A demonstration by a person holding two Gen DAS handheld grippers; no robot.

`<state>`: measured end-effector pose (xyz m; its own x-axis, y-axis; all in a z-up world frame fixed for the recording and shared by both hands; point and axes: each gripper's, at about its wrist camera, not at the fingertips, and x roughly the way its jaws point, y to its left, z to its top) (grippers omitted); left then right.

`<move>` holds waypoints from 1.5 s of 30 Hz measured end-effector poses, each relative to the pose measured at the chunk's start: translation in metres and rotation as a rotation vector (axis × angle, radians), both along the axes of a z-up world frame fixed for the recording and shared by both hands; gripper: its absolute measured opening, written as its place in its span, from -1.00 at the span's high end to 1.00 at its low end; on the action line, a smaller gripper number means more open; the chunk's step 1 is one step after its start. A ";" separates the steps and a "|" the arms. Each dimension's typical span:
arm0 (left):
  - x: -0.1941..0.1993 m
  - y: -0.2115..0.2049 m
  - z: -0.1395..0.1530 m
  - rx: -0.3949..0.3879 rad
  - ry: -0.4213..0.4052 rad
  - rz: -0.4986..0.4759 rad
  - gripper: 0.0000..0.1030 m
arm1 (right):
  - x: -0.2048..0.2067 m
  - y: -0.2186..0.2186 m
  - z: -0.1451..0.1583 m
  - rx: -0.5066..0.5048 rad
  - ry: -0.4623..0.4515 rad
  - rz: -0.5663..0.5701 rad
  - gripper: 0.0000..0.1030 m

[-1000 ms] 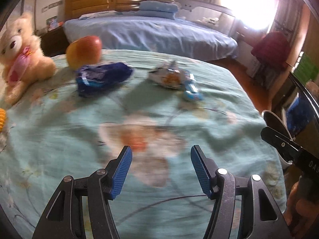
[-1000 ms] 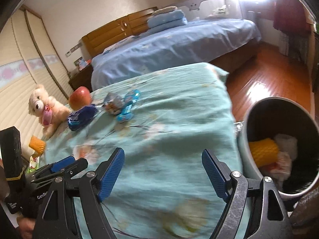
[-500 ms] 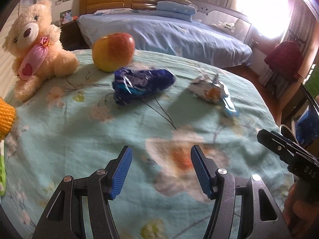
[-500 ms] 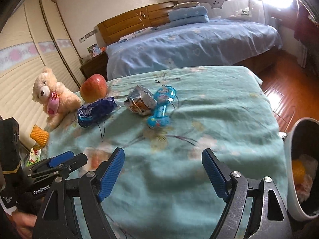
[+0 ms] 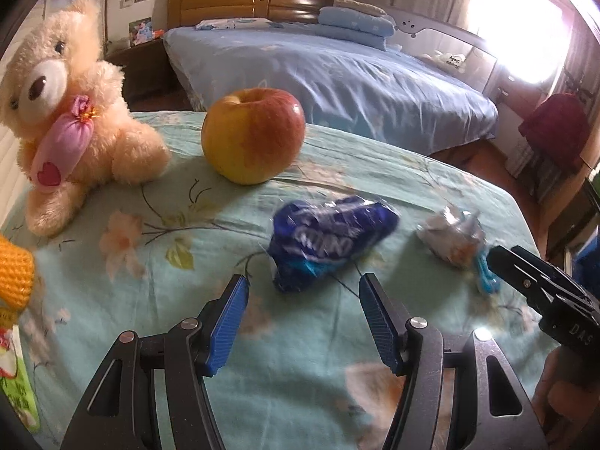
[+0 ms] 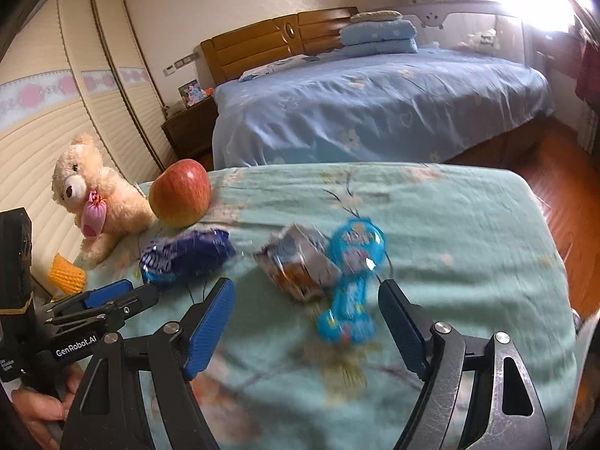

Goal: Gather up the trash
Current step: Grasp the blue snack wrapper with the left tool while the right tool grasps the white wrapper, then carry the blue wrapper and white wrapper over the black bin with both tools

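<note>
1. The left gripper (image 5: pixel 303 296) gapes empty just before the crinkled dark-blue foil wrapper (image 5: pixel 330 242).
2. The right gripper (image 6: pixel 305 302), jaws closing, holds nothing; the silver torn packet (image 6: pixel 300 262) and bright-blue plastic packet (image 6: pixel 350 281) lie near.
3. All rest on the floral teal bedspread (image 6: pixel 468 232), a blue-sheeted bed (image 6: pixel 375 108) beyond.

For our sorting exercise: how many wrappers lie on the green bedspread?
3: a dark blue wrapper near the apple, a crumpled silver one in the middle, a light blue one touching it. Others may be out of view.
</note>
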<state>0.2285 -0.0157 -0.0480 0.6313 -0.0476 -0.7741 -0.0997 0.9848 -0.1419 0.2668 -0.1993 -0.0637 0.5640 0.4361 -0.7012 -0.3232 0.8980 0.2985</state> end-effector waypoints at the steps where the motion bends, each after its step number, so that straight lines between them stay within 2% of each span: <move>1: 0.003 0.001 -0.002 -0.003 0.004 -0.003 -0.19 | 0.004 0.004 -0.001 -0.006 -0.003 0.006 -0.43; 6: 0.021 0.004 -0.017 -0.026 0.026 -0.020 -0.19 | 0.021 0.017 -0.009 -0.037 -0.002 0.024 -0.30; 8: 0.025 0.005 -0.022 -0.026 0.031 -0.022 -0.14 | 0.026 0.019 -0.015 -0.048 0.013 0.028 -0.05; 9: 0.027 0.006 -0.026 -0.033 0.032 -0.023 -0.07 | 0.028 0.020 -0.018 -0.055 0.018 0.029 0.02; 11: 0.028 0.004 -0.029 -0.029 0.032 -0.024 0.41 | 0.026 0.022 -0.020 -0.071 0.003 0.031 0.22; 13: 0.029 0.003 -0.029 -0.031 0.025 -0.032 0.54 | 0.024 0.024 -0.020 -0.072 0.007 0.049 0.51; 17: 0.024 0.000 -0.027 -0.023 0.002 -0.047 0.65 | 0.017 0.024 -0.016 -0.062 0.000 0.052 0.54; 27: -0.011 -0.010 -0.018 -0.048 -0.026 -0.066 0.68 | -0.025 -0.003 0.002 0.029 0.005 0.024 0.55; 35: -0.051 -0.045 -0.010 -0.031 -0.031 -0.149 0.68 | -0.059 -0.034 0.004 0.049 0.028 -0.033 0.55; 45: -0.082 -0.088 -0.003 -0.019 -0.023 -0.250 0.68 | -0.096 -0.082 0.006 0.060 0.029 -0.127 0.55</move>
<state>0.1461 -0.1033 -0.0509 0.6156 -0.2186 -0.7571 0.1497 0.9757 -0.1599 0.1704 -0.2812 -0.0574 0.5972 0.4040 -0.6929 -0.1989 0.9115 0.3600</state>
